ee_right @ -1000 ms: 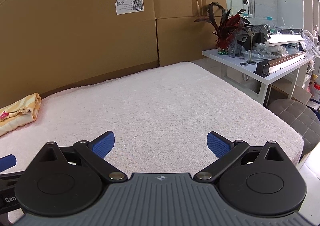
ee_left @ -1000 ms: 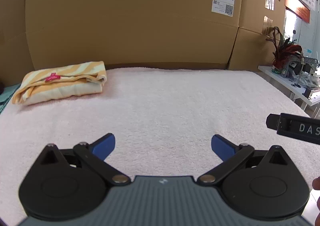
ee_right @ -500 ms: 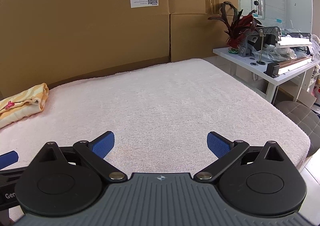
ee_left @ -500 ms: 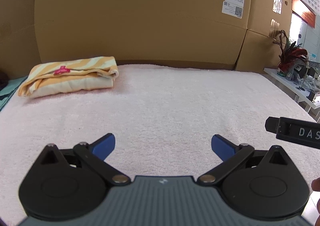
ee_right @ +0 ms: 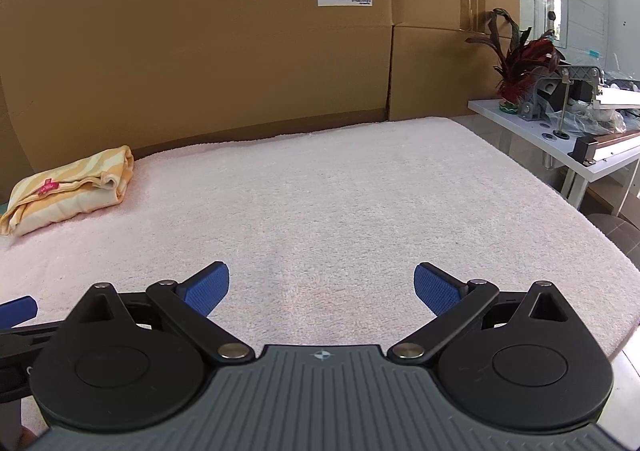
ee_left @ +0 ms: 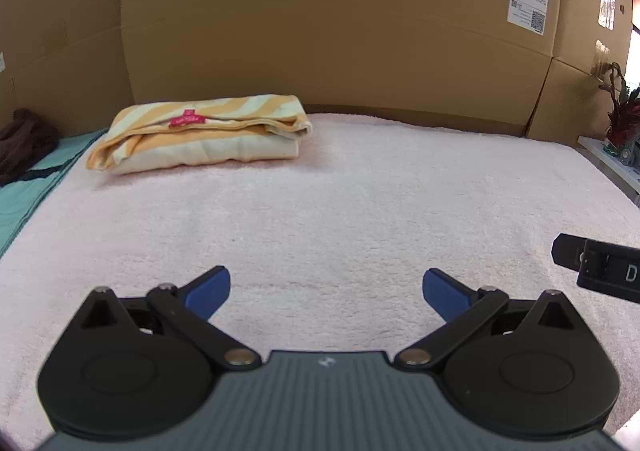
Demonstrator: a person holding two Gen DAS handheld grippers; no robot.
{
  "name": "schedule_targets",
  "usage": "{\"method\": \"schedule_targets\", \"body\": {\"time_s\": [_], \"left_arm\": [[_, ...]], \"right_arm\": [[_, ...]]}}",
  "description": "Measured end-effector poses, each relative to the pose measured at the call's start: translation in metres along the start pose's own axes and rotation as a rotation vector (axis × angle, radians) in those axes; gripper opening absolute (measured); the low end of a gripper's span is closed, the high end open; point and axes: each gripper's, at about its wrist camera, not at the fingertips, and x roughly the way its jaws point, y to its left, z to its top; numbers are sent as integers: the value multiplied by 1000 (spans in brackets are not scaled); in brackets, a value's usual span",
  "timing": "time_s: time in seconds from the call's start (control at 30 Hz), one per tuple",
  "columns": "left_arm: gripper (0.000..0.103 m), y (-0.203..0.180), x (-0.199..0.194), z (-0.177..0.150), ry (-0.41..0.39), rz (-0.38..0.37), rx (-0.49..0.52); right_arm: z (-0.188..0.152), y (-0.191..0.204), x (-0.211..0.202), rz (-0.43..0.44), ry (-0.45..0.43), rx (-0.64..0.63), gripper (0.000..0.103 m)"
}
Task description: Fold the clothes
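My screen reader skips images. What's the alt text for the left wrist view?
An open claw hovers over a pale pink towel-covered table. A folded yellow-striped garment lies at the far left, before cardboard boxes.

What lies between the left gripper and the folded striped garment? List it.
Nothing visible. Only bare pink towel surface separates the open left gripper from the folded striped garment at the far left. The right gripper, also open, is off to the side.

The pink towel surface [ee_right: 320,203] lies bare right of the folded striped garment [ee_left: 200,139]. Cardboard boxes [ee_right: 200,63] wall off the back; past the garment's left, perhaps dark clothing [ee_left: 24,139].
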Motion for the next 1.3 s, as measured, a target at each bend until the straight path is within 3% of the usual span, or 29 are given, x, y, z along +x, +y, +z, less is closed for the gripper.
{"method": "schedule_targets", "body": {"time_s": [0.77, 1.3], "left_arm": [[102, 52, 3, 5, 35, 106, -72], [102, 68, 5, 5, 42, 143, -88]], "right_arm": [[8, 56, 11, 119, 24, -95, 101], [8, 83, 16, 167, 29, -149, 101]]}}
